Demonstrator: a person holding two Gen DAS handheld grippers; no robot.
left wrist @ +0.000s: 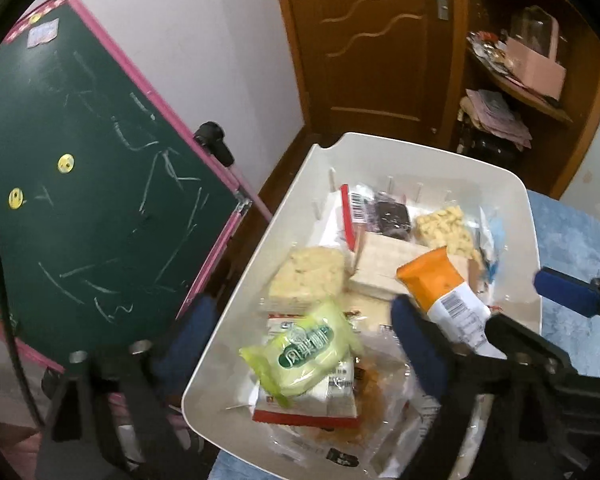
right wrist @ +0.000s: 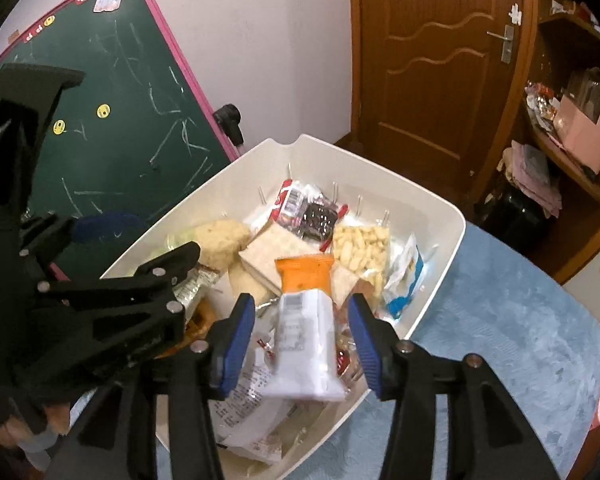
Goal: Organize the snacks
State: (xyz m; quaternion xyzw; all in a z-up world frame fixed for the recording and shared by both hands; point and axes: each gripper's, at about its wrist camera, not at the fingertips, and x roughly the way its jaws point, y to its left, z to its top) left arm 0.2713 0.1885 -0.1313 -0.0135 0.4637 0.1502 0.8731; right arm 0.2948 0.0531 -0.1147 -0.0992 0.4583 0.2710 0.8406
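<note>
A white bin (right wrist: 432,216) on the blue tabletop (right wrist: 512,320) holds heaped snack packets; an orange-and-white packet (right wrist: 306,320) lies tilted on top, a green packet (left wrist: 300,352) near the bin's left wall.

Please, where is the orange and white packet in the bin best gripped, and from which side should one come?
Grip the orange and white packet on its white half, across the narrow width, coming from above at the near end. It lies on top of the pile in the white bin, lengthwise in line with the right gripper, whose open pads face its two long edges without pressing them.
</note>
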